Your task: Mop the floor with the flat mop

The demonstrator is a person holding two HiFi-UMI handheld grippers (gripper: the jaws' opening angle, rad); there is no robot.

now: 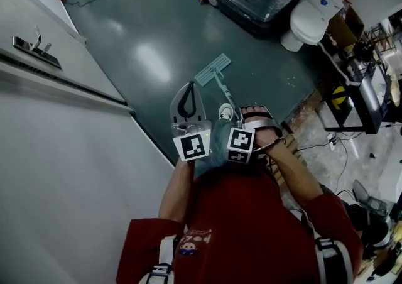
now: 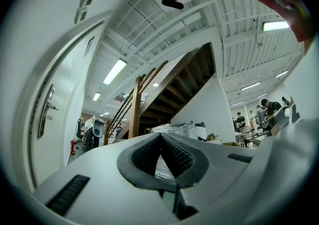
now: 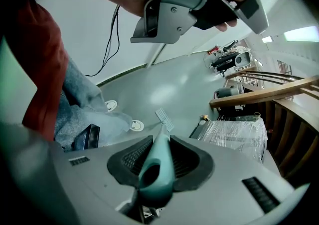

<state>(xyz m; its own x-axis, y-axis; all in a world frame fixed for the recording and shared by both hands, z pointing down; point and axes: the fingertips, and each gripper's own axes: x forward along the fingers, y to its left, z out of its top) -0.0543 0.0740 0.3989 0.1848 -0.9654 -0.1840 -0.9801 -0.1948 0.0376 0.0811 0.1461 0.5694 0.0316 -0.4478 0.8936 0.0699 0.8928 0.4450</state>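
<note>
From the head view, the flat mop's head [image 1: 212, 69] lies flat on the green floor [image 1: 144, 31] at 12 o'clock from the person. Its handle [image 1: 227, 92] slants back toward 5 o'clock to the right claw [image 1: 254, 112]. The left claw [image 1: 187, 89] is just beside it at 9 o'clock, pointing away from the body. A shoe [image 1: 226, 112] shows between the two.

In the left gripper view, the left claw [image 2: 160, 138] is closed tip to tip with nothing in it, aimed up at a wooden staircase [image 2: 164, 89].

In the right gripper view, the right claw [image 3: 158, 155] is clamped on the teal handle [image 3: 157, 162]. The mop head [image 3: 163, 118] rests on the floor at 12 o'clock, and a wrapped pallet [image 3: 234, 137] stands at 2 o'clock.
</note>
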